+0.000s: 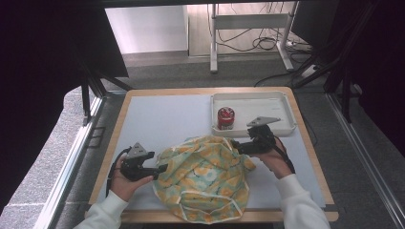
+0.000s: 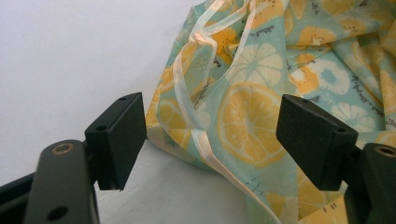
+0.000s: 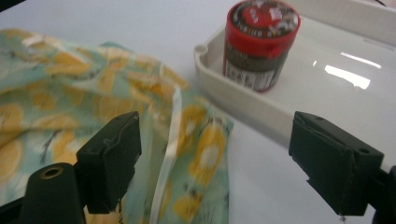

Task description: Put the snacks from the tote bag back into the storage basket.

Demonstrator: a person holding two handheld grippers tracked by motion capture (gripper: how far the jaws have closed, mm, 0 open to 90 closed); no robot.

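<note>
A crumpled cloth bag [image 1: 205,176] printed with yellow citrus slices on pale green lies on the table's near middle. At its left edge my left gripper [image 1: 161,169] stands open, its jaws straddling the cloth [image 2: 243,116] and a pale ribbon drawstring [image 2: 187,93]. My right gripper [image 1: 239,146] is open at the bag's upper right corner, over the cloth [image 3: 196,154] and its ribbon [image 3: 170,140]. A red-lidded dark can [image 1: 225,118] stands upright in the left part of a white tray [image 1: 282,128], also close ahead as the can [image 3: 259,44] in the tray [image 3: 233,93].
The table has a pale grey mat [image 1: 162,119] with a wooden border [image 1: 114,138]. The tray sits at the back right. Beyond the table are a floor with cables [image 1: 248,40] and a desk frame [image 1: 213,43]. Dark stands flank both sides.
</note>
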